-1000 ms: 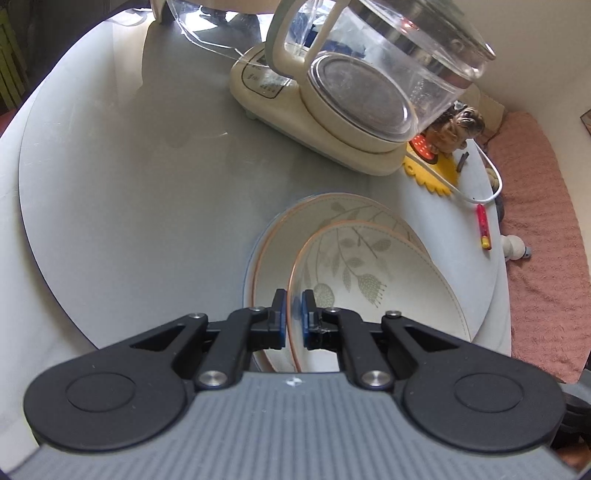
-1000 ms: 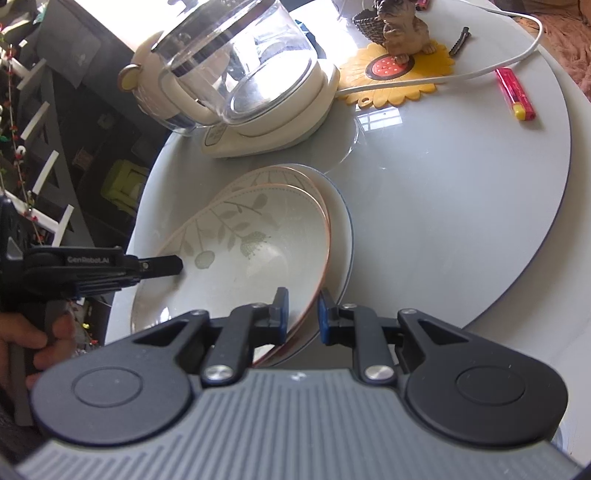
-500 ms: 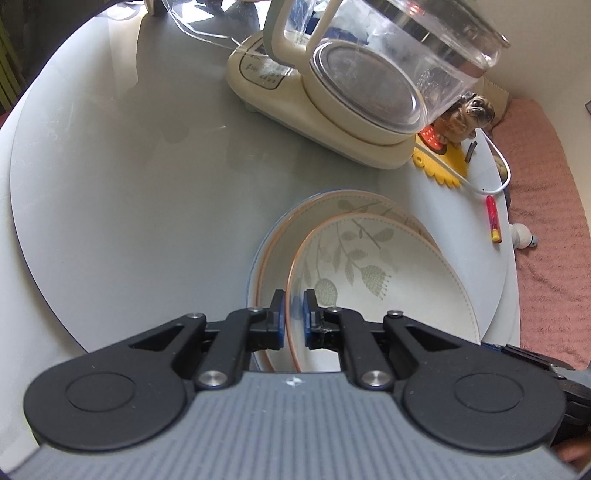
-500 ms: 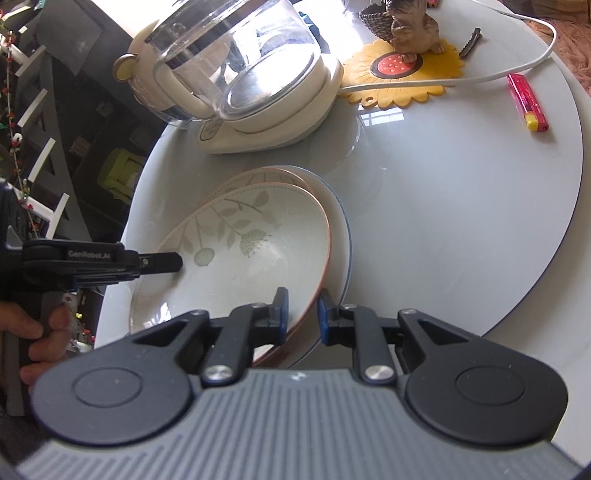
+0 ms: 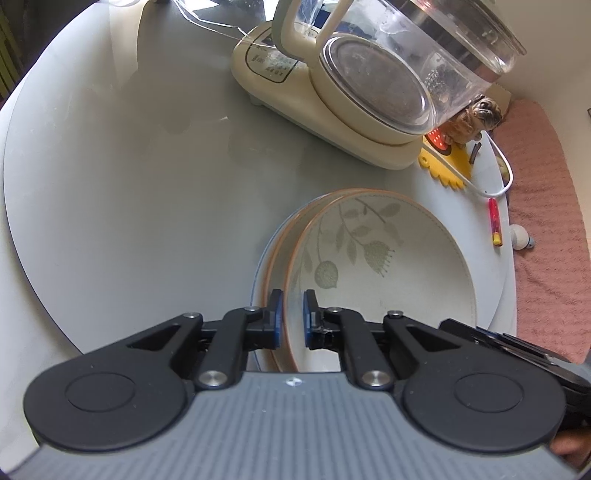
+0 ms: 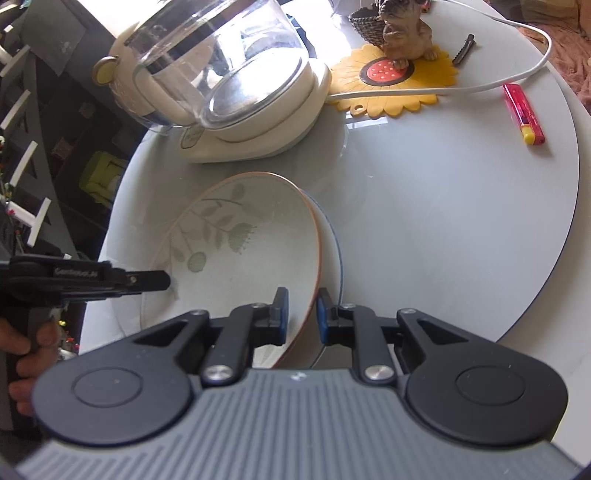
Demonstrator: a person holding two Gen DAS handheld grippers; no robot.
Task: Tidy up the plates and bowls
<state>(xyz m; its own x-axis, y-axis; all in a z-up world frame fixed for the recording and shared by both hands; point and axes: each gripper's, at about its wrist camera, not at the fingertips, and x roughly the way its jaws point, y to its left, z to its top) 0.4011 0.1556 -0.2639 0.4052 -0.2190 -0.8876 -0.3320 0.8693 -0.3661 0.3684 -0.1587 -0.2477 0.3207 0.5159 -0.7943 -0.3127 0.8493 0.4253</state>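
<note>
Leaf-patterned plate (image 5: 388, 273): shown at centre right of the left wrist view and at centre left of the right wrist view; it is gripped at opposite rims and tilted over the plates below.
Lower plates (image 5: 275, 254): seen just beneath and to the left of the top plate in the left wrist view, one with an orange rim and one with a blue rim; they are set on the surface.
Left hand-held gripper (image 5: 293, 319): seen at lower centre of its own view; its blue pads are nearly closed and clamped on the orange rim of the leaf-patterned plate.
Right hand-held gripper (image 6: 301, 315): seen at lower centre of its own view; its jaws are narrowly parted with the plate's rim caught between them.
Surface (image 5: 122, 177): a round grey top, filling most of both views.
Kettle (image 6: 221, 74): a glass jug on a cream base, placed at upper left of the right wrist view, just beyond the plates.
Yellow mat (image 6: 395, 83): placed at upper right, with a small figurine (image 6: 404, 33) carried on it.
Red lighter (image 6: 523, 113): laid at far right, near the white cable (image 6: 517, 72).
Hand (image 6: 27, 354): seen at the left edge, wrapped around the left gripper's handle.
</note>
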